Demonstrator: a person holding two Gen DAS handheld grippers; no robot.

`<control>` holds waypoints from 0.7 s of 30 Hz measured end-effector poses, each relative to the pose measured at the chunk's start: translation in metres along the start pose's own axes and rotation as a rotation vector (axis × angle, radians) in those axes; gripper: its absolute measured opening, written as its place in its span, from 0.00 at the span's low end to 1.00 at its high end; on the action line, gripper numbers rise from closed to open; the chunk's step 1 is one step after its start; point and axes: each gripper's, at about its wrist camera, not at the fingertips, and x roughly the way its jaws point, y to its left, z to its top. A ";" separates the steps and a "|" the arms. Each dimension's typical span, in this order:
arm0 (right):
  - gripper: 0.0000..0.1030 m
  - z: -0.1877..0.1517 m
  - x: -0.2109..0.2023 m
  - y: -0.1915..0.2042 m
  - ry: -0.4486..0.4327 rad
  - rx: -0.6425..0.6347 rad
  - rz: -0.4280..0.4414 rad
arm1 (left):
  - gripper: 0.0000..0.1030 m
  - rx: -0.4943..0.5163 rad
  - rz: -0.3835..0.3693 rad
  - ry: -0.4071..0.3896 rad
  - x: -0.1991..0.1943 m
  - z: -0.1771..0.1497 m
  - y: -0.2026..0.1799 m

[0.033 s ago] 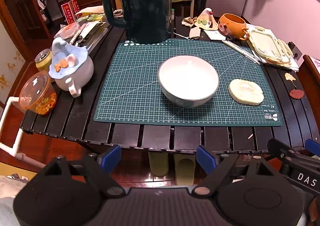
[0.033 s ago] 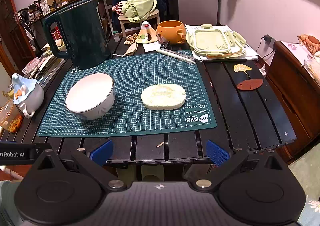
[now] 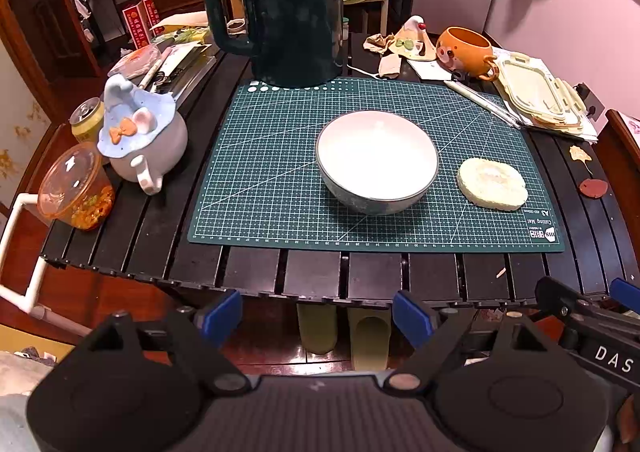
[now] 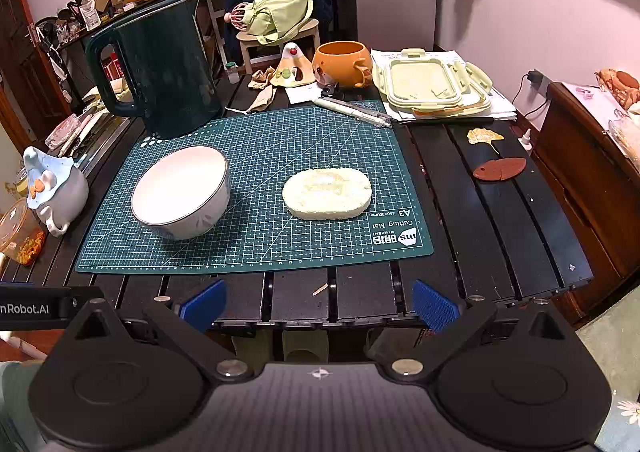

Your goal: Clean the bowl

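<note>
Nothing has changed yet: both the left claw point(image 3: 318, 318) and right claw point(image 4: 318, 304) hang apart and empty at the worktop's near edge, with the bowl point(image 3: 376, 161) and sponge point(image 4: 327, 193) untouched ahead, so cleaning hasn't begun.

Cutting mat point(image 3: 280, 171) lies on the desk point(image 3: 312, 276). Bowl point(image 3: 376, 165) sits on the mat, near its middle; sponge point(image 3: 491, 183) just right of it, apart, also on the mat. Kettle point(image 3: 292, 7) stands behind, on the mat's far left edge. Lidded mug point(image 3: 140, 139) left of the mat. Container lids point(image 4: 432, 85) stacked at far right, round mug point(image 4: 342, 61) just left of them.
</note>
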 end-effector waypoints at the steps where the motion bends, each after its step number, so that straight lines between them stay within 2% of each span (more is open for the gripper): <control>1: 0.97 0.000 0.000 0.000 0.000 0.000 0.000 | 0.80 0.000 0.000 0.000 0.000 0.000 0.000; 21: 0.97 0.000 0.000 0.000 -0.005 -0.001 -0.002 | 0.80 -0.001 -0.001 0.002 0.000 -0.001 0.004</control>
